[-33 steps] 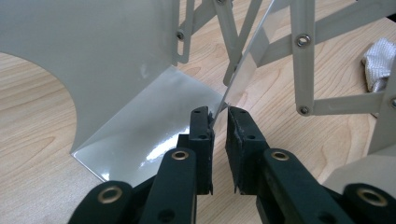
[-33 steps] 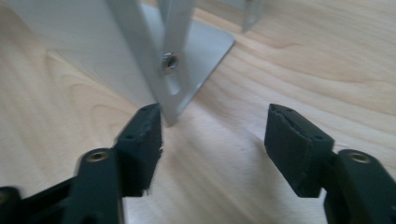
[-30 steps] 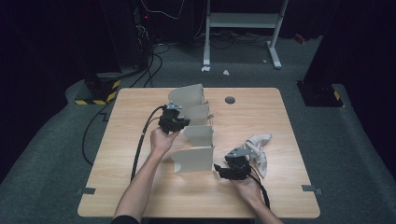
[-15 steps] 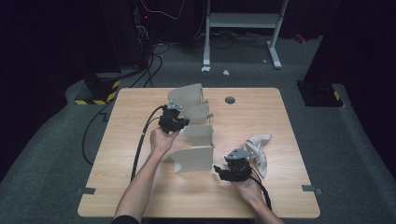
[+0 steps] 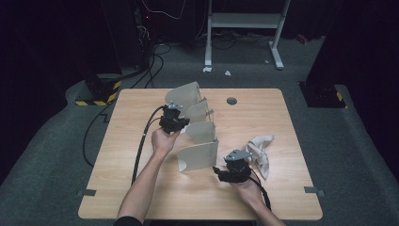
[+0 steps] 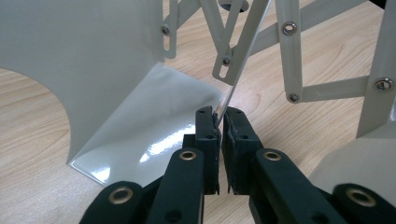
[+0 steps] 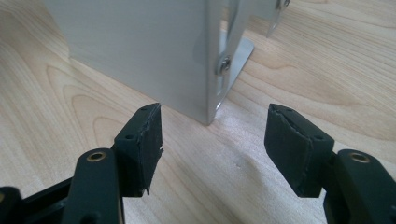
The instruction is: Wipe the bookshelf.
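Observation:
A pale grey folding rack (image 5: 200,154) with several upright panels joined by scissor links stands mid-table. My left gripper (image 5: 183,123) sits at its left side near the back. In the left gripper view my left gripper (image 6: 219,117) is shut on the edge of a thin rack panel (image 6: 239,60); its jaws have just closed further onto it. My right gripper (image 5: 218,169) lies low at the front right of the rack. In the right gripper view my right gripper (image 7: 215,133) is open, and the front panel (image 7: 140,46) ends just beyond the gap, untouched.
A crumpled light cloth (image 5: 259,149) lies to the right of my right hand. A round cable hole (image 5: 231,100) is in the wooden table (image 5: 141,188) at the back. Each gripper's cable trails toward the near edge.
The right gripper has crept slightly toward the front panel's corner. The left hand and the rack stay where they were.

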Demonstrator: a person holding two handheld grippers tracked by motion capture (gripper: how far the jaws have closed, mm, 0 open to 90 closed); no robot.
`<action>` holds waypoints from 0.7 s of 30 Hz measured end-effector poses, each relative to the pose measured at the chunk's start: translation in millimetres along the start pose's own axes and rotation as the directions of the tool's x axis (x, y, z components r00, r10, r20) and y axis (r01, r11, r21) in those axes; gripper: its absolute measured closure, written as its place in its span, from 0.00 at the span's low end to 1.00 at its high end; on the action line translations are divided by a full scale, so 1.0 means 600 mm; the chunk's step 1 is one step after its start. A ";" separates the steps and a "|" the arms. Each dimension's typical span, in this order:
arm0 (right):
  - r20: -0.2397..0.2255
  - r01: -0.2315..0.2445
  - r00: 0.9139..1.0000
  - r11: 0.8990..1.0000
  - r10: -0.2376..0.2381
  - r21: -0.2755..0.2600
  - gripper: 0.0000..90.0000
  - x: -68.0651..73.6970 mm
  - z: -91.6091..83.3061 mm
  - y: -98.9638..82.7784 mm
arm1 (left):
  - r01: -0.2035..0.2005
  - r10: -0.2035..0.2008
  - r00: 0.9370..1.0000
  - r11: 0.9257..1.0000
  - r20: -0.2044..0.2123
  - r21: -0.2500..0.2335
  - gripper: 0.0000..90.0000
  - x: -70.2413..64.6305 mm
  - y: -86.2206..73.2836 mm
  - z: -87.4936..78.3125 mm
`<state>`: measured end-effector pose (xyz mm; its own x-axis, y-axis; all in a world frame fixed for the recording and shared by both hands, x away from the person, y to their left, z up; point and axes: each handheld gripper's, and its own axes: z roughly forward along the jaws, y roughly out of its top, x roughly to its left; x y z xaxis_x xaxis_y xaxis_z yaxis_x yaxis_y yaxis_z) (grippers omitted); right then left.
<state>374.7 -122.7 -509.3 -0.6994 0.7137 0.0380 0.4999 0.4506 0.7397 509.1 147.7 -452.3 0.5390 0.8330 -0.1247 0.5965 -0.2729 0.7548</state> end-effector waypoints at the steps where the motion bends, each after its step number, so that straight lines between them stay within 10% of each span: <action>1: 0.002 -0.007 1.000 1.000 0.007 0.000 0.41 0.000 0.001 0.000 | 0.001 -0.001 1.000 1.000 -0.003 0.000 0.95 0.000 0.000 0.000; 21: 0.115 -0.035 0.993 0.999 0.037 -0.022 0.41 -0.021 0.019 0.019 | 0.011 -0.010 1.000 1.000 -0.027 0.025 0.99 -0.007 0.006 -0.002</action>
<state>394.8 -120.6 -509.0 -0.6172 0.7867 -0.0122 0.5121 0.4135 0.7529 508.3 143.8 -448.4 0.5165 0.8486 -0.1145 0.6168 -0.2759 0.7372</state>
